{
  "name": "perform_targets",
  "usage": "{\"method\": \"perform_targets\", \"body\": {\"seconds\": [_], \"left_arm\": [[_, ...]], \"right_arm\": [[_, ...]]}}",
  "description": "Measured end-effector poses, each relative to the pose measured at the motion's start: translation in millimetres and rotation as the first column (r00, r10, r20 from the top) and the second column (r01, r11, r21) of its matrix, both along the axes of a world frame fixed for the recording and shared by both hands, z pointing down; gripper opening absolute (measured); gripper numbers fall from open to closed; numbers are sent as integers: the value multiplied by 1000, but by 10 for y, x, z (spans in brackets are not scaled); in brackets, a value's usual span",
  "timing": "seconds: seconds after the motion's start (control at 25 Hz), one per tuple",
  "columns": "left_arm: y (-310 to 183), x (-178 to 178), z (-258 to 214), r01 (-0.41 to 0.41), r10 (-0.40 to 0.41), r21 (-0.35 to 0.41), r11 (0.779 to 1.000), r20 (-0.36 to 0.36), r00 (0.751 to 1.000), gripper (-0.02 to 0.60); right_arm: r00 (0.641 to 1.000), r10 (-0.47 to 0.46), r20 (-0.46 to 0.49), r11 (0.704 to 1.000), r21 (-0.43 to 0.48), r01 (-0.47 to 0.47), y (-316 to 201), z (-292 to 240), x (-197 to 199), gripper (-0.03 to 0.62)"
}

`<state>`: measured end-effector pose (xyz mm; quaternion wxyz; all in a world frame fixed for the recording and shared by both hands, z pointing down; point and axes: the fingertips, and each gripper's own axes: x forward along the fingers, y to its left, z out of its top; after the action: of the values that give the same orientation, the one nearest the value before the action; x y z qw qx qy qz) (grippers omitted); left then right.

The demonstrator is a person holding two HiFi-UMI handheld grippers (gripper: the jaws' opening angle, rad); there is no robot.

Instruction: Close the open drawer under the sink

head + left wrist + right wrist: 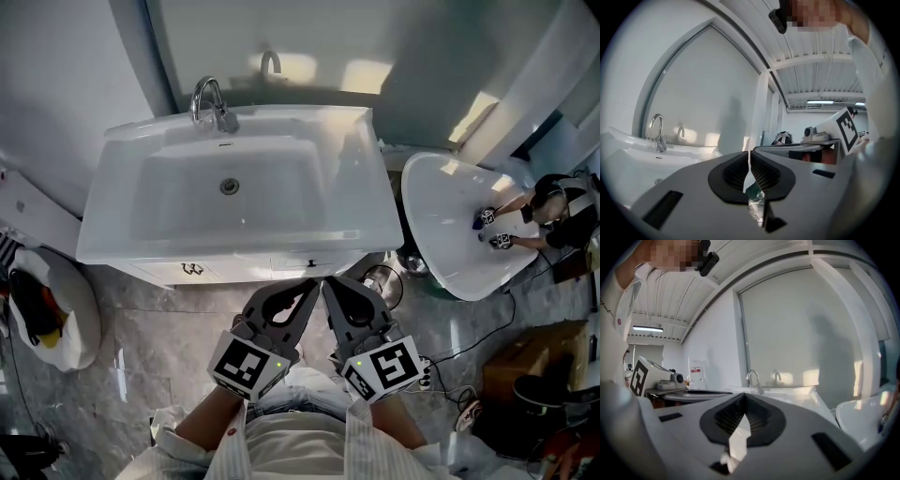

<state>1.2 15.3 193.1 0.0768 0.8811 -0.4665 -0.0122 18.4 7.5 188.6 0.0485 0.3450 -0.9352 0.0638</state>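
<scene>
- Holding both grippers low in front of the white sink (234,150), I have them side by side, with their tips almost meeting under the middle of its front rim.
- The fingers of my left gripper (307,287) are closed. In the left gripper view the two ribbed pads (737,172) meet at the top of the left gripper (749,159), and nothing is between them.
- The fingers of my right gripper (330,285) are closed too. In the right gripper view the right gripper (743,401) has its pads together and grips nothing.
- The drawer (234,269) shows in the head view as a narrow white strip just under the sink rim, with a small dark knob (311,263) close above my fingertips.
- From this steep angle I cannot tell how far the drawer stands out, or whether my tips touch it.
- A chrome faucet (211,101) stands at the back of the sink, and the round drain (230,186) is in the middle of the bowl.
- A second white basin (450,225) leans to the right of the sink.
- A cardboard box (525,361) is on the marble floor (141,337) at the right.
- The marker cubes (248,364) are near my sleeves.
</scene>
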Motion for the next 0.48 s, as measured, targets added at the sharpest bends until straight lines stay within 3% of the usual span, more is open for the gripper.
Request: {"method": "perform_targets", "body": {"seconds": [0.48], "left_arm": [[-20,8,21,8,-8,-11,1000,1,1000,25]], "right_arm": [[1000,-1,-4,1000,-9,1,-30,72,26,9]]}}
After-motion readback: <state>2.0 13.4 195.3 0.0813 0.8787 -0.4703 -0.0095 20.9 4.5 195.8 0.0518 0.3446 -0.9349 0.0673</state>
